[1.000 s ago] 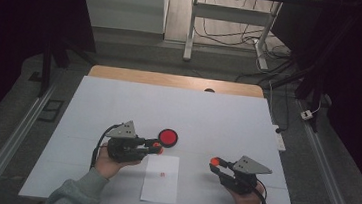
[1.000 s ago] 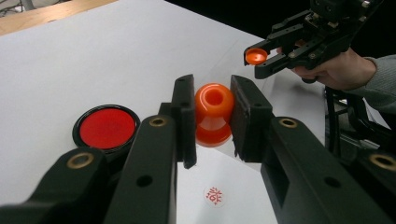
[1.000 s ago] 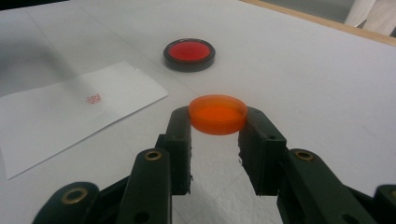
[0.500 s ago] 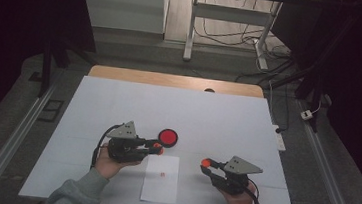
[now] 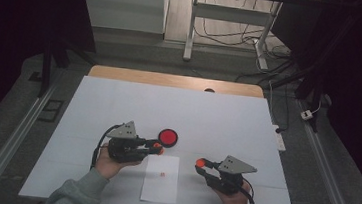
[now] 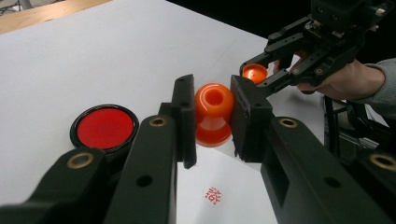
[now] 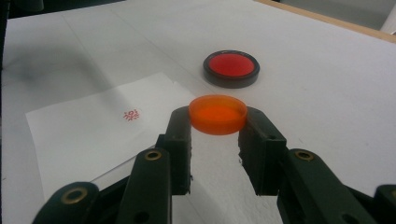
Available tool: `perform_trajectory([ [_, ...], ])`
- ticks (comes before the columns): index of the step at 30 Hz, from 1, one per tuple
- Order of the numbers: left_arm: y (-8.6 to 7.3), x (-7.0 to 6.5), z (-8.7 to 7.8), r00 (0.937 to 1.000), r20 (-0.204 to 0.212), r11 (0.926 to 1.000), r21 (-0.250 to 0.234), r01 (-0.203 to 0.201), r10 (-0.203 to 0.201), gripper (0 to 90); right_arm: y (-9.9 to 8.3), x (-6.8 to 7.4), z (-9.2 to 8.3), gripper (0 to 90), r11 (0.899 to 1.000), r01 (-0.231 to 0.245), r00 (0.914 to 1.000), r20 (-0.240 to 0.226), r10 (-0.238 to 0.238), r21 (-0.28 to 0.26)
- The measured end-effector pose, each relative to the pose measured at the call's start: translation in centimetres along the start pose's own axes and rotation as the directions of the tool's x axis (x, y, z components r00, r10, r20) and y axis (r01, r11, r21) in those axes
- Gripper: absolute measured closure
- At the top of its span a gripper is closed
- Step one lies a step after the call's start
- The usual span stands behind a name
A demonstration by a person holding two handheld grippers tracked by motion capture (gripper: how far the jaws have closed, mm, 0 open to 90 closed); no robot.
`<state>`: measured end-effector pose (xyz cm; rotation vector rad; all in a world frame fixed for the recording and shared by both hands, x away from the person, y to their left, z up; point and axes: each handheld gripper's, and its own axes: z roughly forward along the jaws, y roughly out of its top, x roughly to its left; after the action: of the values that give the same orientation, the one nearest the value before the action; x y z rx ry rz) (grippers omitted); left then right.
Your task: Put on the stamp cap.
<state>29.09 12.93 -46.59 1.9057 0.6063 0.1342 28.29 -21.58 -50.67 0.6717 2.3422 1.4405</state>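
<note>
Left gripper (image 6: pixel 212 119) clamps orange stamp (image 6: pixel 213 114); right gripper (image 7: pixel 217 128) clamps orange cap (image 7: pixel 218 114), at stamp's 3 o'clock. Risk: misaligned recapping, cap slipping onto paper (image 5: pixel 160 178).

**One red seal mark, and I cannot read it**

The only sign before me is a small round red stamp mark (image 7: pixel 131 115) on the white sheet of paper (image 7: pixel 84 135). In my right gripper view it sits at about ten o'clock from my jaws; in my left gripper view the same mark (image 6: pixel 213 195) lies at six o'clock, below my jaws. Its strokes look like characters, but they are too small to make out. I find no other text, brand or number.
</note>
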Motion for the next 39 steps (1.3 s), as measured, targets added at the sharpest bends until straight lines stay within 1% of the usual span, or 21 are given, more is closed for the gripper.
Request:
perform_trajectory([
  [6,0.0,0.0,0.1,1.0,0.004,1.0,0.002,0.001,-0.001,72.0,0.3,0.5,0.8,64.3,1.0,0.009,0.9999,-0.014,-0.009,0.002],
  [9,0.0,0.0,0.2,1.0,0.002,1.0,0.003,0.0,0.0,72.0,0.4,0.8,1.2,64.3,1.0,0.015,0.9998,-0.011,-0.015,0.006],
  [10,0.0,0.0,0.2,1.0,0.003,1.0,0.003,-0.001,0.001,72.0,0.5,0.8,1.3,64.3,1.0,0.018,0.9998,-0.007,-0.018,0.015],
  [11,0.0,0.0,0.2,1.0,0.003,1.0,0.003,-0.001,0.001,72.0,0.5,0.9,1.5,64.3,1.0,0.017,0.9998,-0.013,-0.017,0.008],
  [15,0.0,0.0,0.2,1.0,0.001,1.0,0.003,-0.002,0.002,72.0,0.7,1.1,1.9,64.3,1.0,0.02,0.9995,-0.023,-0.02,0.01],
  [16,0.0,0.0,0.2,1.0,0.001,1.0,0.003,-0.002,0.002,72.0,0.8,1.2,1.9,64.3,1.0,0.024,0.9996,-0.017,-0.024,0.016],
  [18,0.0,0.0,0.2,1.0,0.002,1.0,0.003,-0.003,0.003,72.0,0.8,1.3,2.2,64.3,1.0,0.026,0.9993,-0.029,-0.026,0.009],
  [27,0.0,-0.1,0.4,1.0,0.006,1.0,0.007,-0.003,0.003,72.0,1.3,2.1,3.1,64.4,0.999,0.042,0.9981,-0.045,-0.041,0.012],
  [29,0.0,-0.1,0.4,1.0,0.007,1.0,0.008,-0.003,0.003,72.0,1.4,2.3,3.4,64.3,0.999,0.041,0.9976,-0.057,-0.04,0.005],
  [30,0.0,-0.1,0.4,1.0,0.007,1.0,0.008,-0.003,0.003,72.0,1.5,2.4,3.5,64.3,0.999,0.045,0.9976,-0.053,-0.044,0.01],
  [31,0.0,-0.1,0.4,1.0,0.006,1.0,0.008,-0.003,0.003,72.0,1.5,2.5,3.6,64.4,0.999,0.041,0.9972,-0.063,-0.041,0.003],
  [39,0.0,-0.1,0.5,1.0,0.009,1.0,0.009,-0.003,0.003,72.0,1.9,3.3,4.5,64.3,0.998,0.056,0.9948,-0.086,-0.055,0.003],
])
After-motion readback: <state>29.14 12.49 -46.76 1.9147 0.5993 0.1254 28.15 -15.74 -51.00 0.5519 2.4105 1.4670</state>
